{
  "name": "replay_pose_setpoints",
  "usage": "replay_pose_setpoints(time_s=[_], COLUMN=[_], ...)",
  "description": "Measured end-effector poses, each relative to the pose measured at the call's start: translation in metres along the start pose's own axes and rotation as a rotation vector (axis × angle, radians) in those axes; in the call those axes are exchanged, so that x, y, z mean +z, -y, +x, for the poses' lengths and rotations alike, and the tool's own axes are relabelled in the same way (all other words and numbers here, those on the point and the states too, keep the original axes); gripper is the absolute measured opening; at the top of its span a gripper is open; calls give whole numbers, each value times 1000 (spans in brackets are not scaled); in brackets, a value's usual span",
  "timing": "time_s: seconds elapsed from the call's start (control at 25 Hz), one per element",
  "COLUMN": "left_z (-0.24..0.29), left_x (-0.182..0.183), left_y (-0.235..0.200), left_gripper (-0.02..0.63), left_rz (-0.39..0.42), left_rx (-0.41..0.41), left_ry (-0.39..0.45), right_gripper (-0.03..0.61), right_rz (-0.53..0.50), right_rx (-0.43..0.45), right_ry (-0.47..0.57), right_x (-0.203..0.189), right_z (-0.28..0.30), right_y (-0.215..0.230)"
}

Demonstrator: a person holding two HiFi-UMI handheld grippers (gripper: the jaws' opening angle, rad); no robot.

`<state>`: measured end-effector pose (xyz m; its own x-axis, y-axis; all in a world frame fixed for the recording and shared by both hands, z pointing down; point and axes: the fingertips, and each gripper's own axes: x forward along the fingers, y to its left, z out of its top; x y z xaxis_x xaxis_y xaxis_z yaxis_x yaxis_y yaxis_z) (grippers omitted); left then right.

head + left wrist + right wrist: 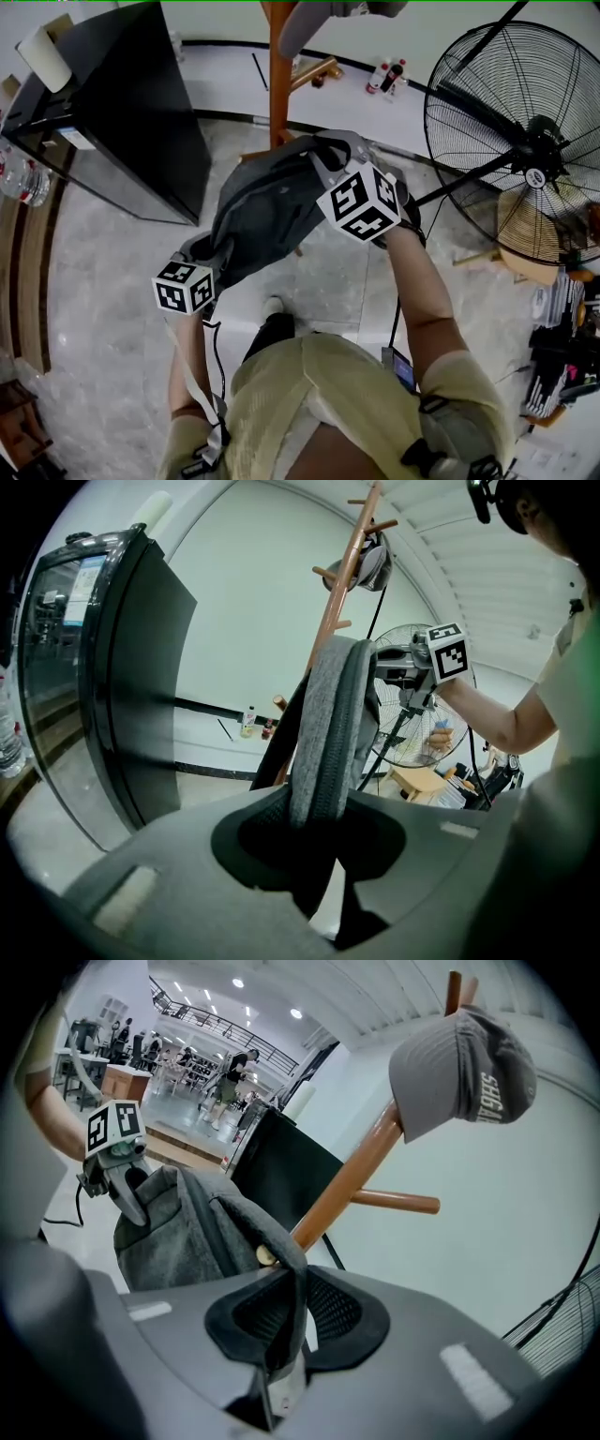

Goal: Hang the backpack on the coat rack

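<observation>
A grey backpack hangs in the air between my two grippers, in front of the orange wooden coat rack. My left gripper is shut on the lower side of the bag; in the left gripper view a padded grey edge runs up from between its jaws. My right gripper is shut on the bag's top loop, close to the rack's pole and just below a bare peg. A grey cap hangs on the rack's top.
A tall black cabinet stands to the left of the rack. A large floor fan stands at the right, with a small wooden stool and clutter beside it. Small bottles stand by the far wall.
</observation>
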<state>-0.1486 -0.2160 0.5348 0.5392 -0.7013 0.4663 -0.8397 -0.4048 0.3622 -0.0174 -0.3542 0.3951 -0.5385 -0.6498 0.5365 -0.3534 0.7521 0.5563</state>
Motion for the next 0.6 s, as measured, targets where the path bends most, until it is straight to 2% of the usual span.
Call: replay_pose_setpoints(time_s=[0.4, 0.6], left_z=[23, 30], left_x=[-10, -10], left_y=[-6, -4], left_gripper=[83, 83], left_rz=[19, 25], left_rx=[12, 20], left_ry=[-9, 1], right_gripper=[48, 48], right_rz=[5, -26], right_rx=[-3, -39], right_ry=[7, 13], right_x=[2, 1], right_z=[7, 2], right_y=[-1, 3])
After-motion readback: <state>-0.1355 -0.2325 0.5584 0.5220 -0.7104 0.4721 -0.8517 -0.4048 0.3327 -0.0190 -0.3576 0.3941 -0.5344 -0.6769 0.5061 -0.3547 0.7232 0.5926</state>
